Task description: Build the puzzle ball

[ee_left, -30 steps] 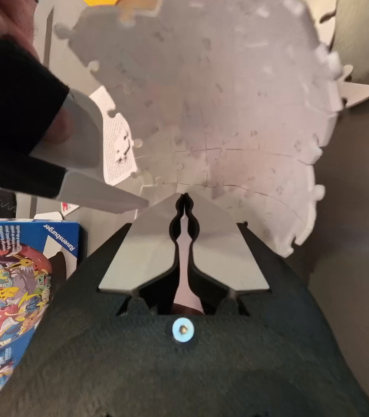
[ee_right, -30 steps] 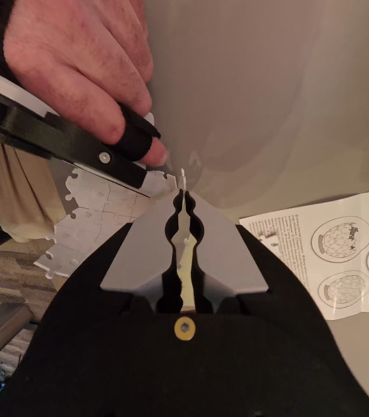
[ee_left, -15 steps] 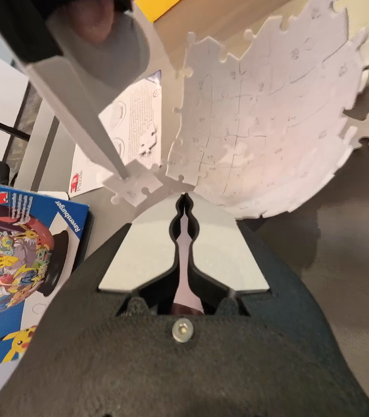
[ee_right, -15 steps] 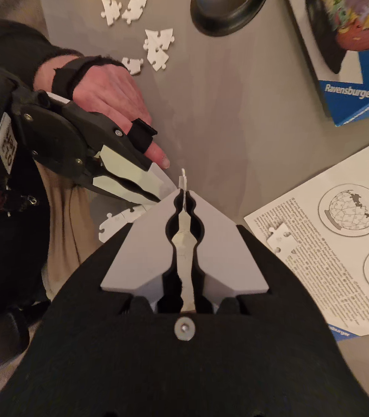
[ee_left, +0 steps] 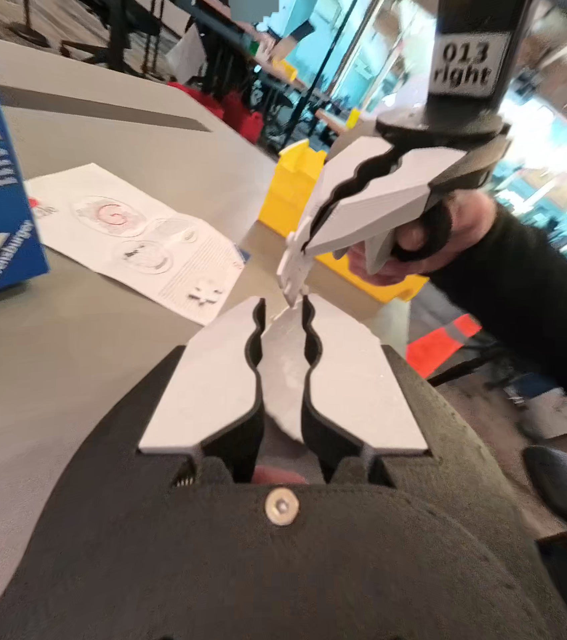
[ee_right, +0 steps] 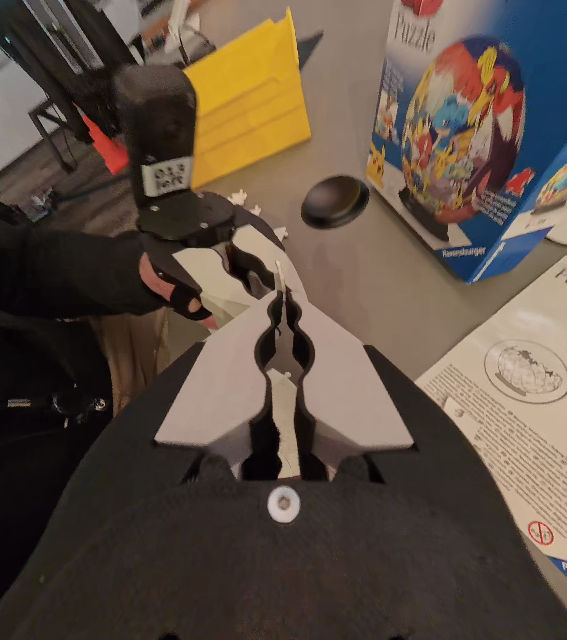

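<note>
Where it clamped the shell, the left tool (ee_left: 282,304) now gapes.

Blue puzzle box (ee_right: 482,145) with a multicoloured cartoon ball picture, yellow bin (ee_right: 250,104), black round stand (ee_right: 335,201), white leaflet (ee_right: 517,415) with black line drawings, grey surface (ee_right: 361,277)

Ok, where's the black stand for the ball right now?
In the right wrist view the black stand sits on the grey table, between the yellow box on its left and the blue puzzle box on its right.
</note>
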A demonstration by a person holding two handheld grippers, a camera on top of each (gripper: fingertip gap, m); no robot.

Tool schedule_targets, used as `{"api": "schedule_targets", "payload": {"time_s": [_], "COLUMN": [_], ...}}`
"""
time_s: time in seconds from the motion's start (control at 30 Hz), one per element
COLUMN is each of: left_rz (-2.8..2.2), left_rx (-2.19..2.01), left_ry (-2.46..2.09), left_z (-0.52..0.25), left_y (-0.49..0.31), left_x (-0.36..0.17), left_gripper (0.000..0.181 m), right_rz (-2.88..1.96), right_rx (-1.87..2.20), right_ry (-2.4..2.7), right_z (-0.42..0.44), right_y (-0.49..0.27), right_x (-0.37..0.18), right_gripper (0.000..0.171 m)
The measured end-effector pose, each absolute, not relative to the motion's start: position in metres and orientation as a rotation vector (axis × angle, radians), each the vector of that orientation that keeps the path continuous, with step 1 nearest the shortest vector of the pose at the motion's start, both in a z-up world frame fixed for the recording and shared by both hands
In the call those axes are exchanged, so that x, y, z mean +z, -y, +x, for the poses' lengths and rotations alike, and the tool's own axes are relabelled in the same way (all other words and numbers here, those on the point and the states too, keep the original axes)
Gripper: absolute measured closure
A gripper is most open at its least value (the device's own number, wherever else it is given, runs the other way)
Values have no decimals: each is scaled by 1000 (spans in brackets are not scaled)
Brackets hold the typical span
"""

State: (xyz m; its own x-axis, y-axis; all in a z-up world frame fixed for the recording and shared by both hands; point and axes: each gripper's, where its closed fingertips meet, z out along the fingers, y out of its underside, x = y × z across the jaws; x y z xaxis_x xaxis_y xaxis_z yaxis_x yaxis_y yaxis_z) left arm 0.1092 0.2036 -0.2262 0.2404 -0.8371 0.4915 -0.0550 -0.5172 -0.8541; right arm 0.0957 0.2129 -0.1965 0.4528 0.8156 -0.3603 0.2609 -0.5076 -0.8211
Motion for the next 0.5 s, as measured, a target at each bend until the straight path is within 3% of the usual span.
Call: {"api": "schedule_targets", "payload": {"time_s": [0.1,0.5], "left_rz": [-1741,-1616], "left_rx": [-1431,-1667], "left_ry": [-773,-690], "left_z": [112,107], "left_y": [-202,-192], "left_x": [-216,-191], "left_gripper": [179,165], "right_rz": [-1967,-1874], "right_rx": [1009,1110], "right_ry": [861,749], "right_z": [99,105], "right_y": [-214,-207], "right_x": [-187,-177], "right_gripper": [171,171]}}
